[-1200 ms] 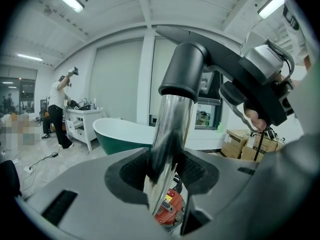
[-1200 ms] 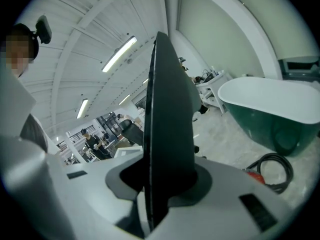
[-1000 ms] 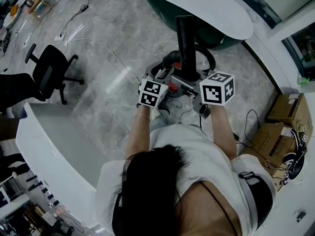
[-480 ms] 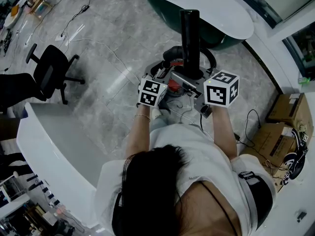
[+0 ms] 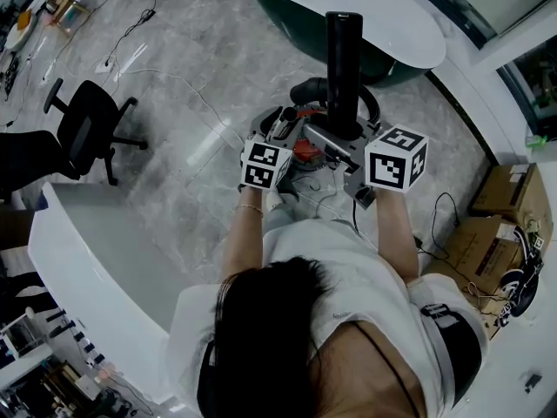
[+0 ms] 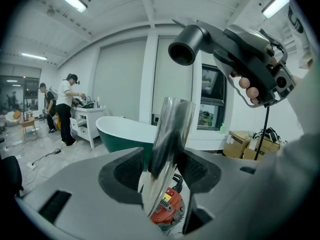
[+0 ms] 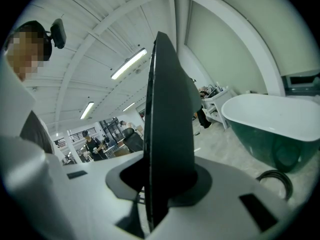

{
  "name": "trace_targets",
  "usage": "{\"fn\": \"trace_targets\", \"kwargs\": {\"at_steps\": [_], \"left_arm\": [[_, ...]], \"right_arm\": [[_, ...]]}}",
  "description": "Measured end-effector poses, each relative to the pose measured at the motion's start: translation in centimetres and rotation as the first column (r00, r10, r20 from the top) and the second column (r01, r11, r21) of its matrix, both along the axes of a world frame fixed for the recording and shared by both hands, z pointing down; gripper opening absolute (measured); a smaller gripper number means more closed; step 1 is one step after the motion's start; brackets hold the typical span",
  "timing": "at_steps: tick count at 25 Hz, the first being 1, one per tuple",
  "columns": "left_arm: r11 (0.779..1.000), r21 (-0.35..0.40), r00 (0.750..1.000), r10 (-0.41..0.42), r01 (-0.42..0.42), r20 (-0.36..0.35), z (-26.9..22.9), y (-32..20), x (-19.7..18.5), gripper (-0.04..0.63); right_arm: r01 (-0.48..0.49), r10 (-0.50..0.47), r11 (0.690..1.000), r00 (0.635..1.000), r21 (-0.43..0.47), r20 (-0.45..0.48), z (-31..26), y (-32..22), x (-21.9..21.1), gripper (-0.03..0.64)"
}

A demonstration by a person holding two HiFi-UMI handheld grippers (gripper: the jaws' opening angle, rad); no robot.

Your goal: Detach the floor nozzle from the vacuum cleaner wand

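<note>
The black floor nozzle (image 5: 344, 59) stands upright off the chrome wand (image 5: 324, 140), its round socket at the top. My right gripper (image 5: 351, 142) is shut on the nozzle's flat black part (image 7: 167, 134), which fills the gap between its jaws (image 7: 160, 184). In the left gripper view the nozzle (image 6: 240, 49) hangs at the upper right, above the wand's open end. My left gripper (image 5: 280, 133) is opening around the chrome wand (image 6: 167, 134); the wand stands between the jaws (image 6: 162, 176), with a gap at the left pad. The red vacuum body (image 6: 165, 211) lies on the floor below.
A green bathtub with a white rim (image 5: 365, 16) stands just behind the vacuum. A black hose (image 5: 313, 90) curls on the floor there. A black office chair (image 5: 87, 120) is at the left, a white counter (image 5: 96, 251) at the lower left, cardboard boxes (image 5: 500, 198) and cables at the right.
My right gripper has lifted the black nozzle up and a little rightwards, away from the wand. The left gripper has stayed in place.
</note>
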State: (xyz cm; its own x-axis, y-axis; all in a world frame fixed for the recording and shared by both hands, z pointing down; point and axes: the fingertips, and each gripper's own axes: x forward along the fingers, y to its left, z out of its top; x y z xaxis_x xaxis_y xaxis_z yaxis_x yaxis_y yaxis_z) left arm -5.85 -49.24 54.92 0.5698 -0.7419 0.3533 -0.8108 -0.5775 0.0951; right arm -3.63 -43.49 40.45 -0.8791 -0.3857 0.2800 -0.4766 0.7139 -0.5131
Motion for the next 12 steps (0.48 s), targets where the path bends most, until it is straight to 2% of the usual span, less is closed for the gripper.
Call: {"fn": "trace_targets", "kwargs": {"at_steps": [3,6,12], "left_arm": [[1.0,0.002,1.0,-0.007,0.007,-0.003,-0.3,0.2,0.0,0.222],[0.999,0.035,1.0,-0.024,0.024,0.002,-1.5,0.3,-0.3,0.245],[1.0,0.027,1.0,0.015,-0.015,0.001,-2.9,1.7,-0.5,0.276]], "right_arm": [[-0.003,0.003,1.0,1.0,0.006,-0.003,0.1,0.0,0.5,0.109],[-0.002,0.002,1.0,1.0,0.008,-0.003,0.2,0.0,0.9,0.11],[0.006,-0.006,1.0,1.0,0.008,0.002,0.2,0.3,1.2,0.11]]}}
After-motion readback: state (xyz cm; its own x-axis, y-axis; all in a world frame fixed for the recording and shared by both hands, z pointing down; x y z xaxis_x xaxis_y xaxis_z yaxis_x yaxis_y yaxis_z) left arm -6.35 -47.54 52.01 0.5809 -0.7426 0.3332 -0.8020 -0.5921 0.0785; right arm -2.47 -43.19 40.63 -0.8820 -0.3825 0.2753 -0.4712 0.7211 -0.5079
